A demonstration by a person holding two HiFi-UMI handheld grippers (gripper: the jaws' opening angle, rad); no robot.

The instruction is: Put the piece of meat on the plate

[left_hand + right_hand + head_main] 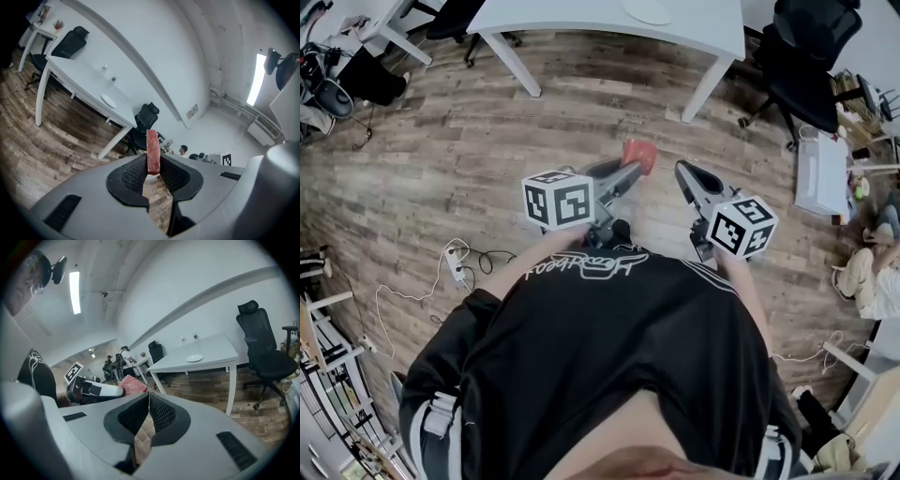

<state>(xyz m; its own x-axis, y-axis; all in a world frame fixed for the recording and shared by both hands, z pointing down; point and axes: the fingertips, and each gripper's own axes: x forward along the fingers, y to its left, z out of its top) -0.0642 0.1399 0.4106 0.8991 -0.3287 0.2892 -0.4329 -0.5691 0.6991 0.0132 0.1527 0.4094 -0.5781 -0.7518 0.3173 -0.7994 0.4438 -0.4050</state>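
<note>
A red slab of meat [153, 151] stands on edge between the pads of my left gripper [153, 165], which is shut on it. In the head view the meat [640, 154] sticks out past the left gripper [630, 170], held in the air over the wooden floor. My right gripper [682, 171] floats beside it on the right; its jaws [148, 399] are shut with nothing between them. In the right gripper view the meat [133, 385] shows at the left gripper's tip. A white plate [193, 358] lies on the white table [211, 363] ahead, also seen as the plate [649, 11] [108, 100].
Black office chairs [802, 66] [263, 348] stand beside the table. A power strip with cables [457, 268] lies on the wooden floor at the left. Shelves and clutter line the room's left and right edges. People sit in the far background [183, 151].
</note>
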